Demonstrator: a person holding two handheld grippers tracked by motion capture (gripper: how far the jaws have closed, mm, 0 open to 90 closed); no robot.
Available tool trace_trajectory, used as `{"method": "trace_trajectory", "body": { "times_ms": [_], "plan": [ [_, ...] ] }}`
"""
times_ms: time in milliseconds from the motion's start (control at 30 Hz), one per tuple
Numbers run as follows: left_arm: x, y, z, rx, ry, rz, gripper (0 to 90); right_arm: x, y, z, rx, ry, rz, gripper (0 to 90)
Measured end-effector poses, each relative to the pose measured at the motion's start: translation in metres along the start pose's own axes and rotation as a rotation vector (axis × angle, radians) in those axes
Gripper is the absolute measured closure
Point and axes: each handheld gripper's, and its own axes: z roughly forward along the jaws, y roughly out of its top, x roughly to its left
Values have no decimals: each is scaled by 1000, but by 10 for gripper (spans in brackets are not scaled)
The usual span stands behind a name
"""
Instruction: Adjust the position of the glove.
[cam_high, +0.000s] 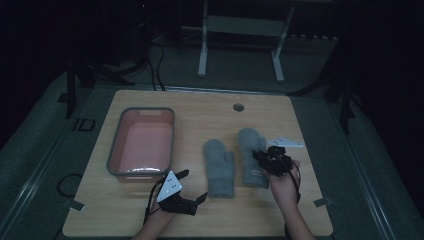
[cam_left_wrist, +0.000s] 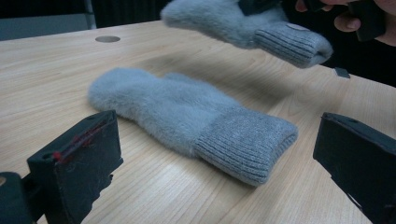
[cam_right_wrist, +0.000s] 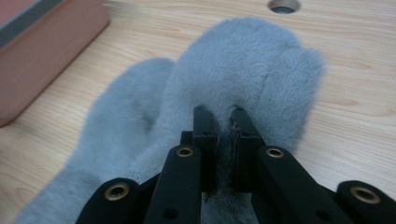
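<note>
Mittens: two fluffy grey mittens with ribbed cuffs. One mitten (cam_left_wrist: 187, 121) lies flat on the light wooden table (cam_high: 95, 210). The other mitten (cam_left_wrist: 243, 25) hangs in the air just past it.
Left gripper (cam_high: 192, 187): sits low near the table's front edge, jaws wide apart, with nothing in them, pointing at the flat mitten.
Right gripper (cam_right_wrist: 224, 122): jaws pinched tight on the lifted mitten's fluff.
Other things: one pink plastic tub with a grey rim (cam_high: 142, 141) stands to the left, and one round hole (cam_high: 238, 107) is far back in the table.
</note>
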Motion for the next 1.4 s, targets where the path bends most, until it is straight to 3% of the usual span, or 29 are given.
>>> {"method": "trace_trajectory", "body": {
  "times_ms": [500, 667, 767, 833, 900, 1000, 1133, 1267, 1333, 1400],
  "plan": [
    [-1, 1, -2, -7, 0, 9, 12, 64, 8, 31, 35, 104, -16, 838],
    [-1, 1, -3, -7, -4, 10, 12, 82, 2, 47, 63, 120, -34, 836],
    [0, 1, -3, -9, -3, 5, 12, 88, -6, 59, 97, 106, -44, 830],
    [0, 1, -3, -7, -2, 4, 12, 88, -11, 66, 115, 97, -45, 795],
    [0, 1, -3, -2, 1, -1, 12, 86, -11, 67, 122, 115, -37, 699],
    [0, 0, -1, 18, -1, -10, 12, 83, -5, 57, 101, 130, -48, 566],
    [-3, 1, 2, 33, -14, -11, 12, 73, 0, 43, 74, 151, -69, 491],
    [-5, 7, 5, 57, -37, -7, 12, 56, -1, 35, 34, 134, -105, 384],
    [-7, 12, 7, 83, -43, 12, 12, 49, -3, 34, 48, 142, -101, 274],
    [-8, 17, 8, 73, -55, 28, 12, 44, -5, 34, 78, 156, -117, 168]
  ]
}}
